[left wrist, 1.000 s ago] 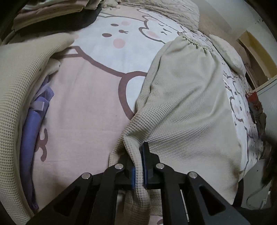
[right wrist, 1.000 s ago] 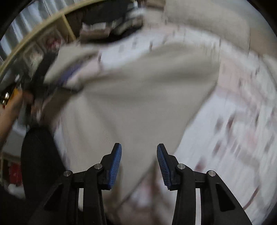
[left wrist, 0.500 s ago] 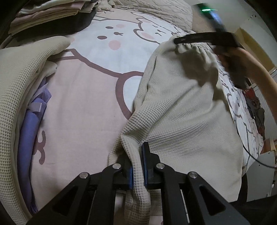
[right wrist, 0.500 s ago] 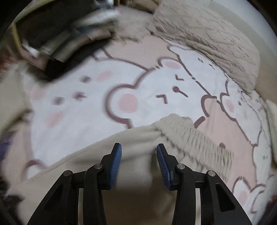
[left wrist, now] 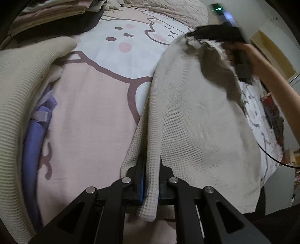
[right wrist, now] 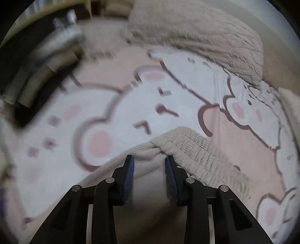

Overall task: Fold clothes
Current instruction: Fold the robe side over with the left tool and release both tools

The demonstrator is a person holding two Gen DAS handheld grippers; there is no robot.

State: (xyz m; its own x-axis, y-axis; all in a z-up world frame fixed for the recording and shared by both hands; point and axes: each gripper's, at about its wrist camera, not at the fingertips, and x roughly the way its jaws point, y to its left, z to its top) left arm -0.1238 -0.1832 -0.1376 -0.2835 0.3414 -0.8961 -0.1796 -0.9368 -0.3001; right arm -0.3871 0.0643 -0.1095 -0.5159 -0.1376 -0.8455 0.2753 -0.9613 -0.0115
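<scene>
A beige waffle-knit garment (left wrist: 196,122) lies on a cartoon-bear bedsheet (left wrist: 90,122). My left gripper (left wrist: 151,161) is shut on a gathered fold at the garment's near edge. At its far end a hand holds my right gripper (left wrist: 193,34) down on the elastic waistband. In the right wrist view the ribbed waistband (right wrist: 196,150) bulges up between the blue pads (right wrist: 130,169). The right gripper (right wrist: 150,162) has its jaws closing around that fabric, which puckers just ahead of the fingertips.
A second beige waffle garment (left wrist: 16,78) lies over purple cloth (left wrist: 31,142) at the left. Folded clothes are stacked (left wrist: 46,11) at the far left, and a beige quilt (right wrist: 196,32) is bunched at the head of the bed. The bed's right edge drops to a cluttered floor.
My right gripper swept across the garment to its waistband, came down on it, and its jaws narrowed around the fabric. The left gripper kept its hold in place.
</scene>
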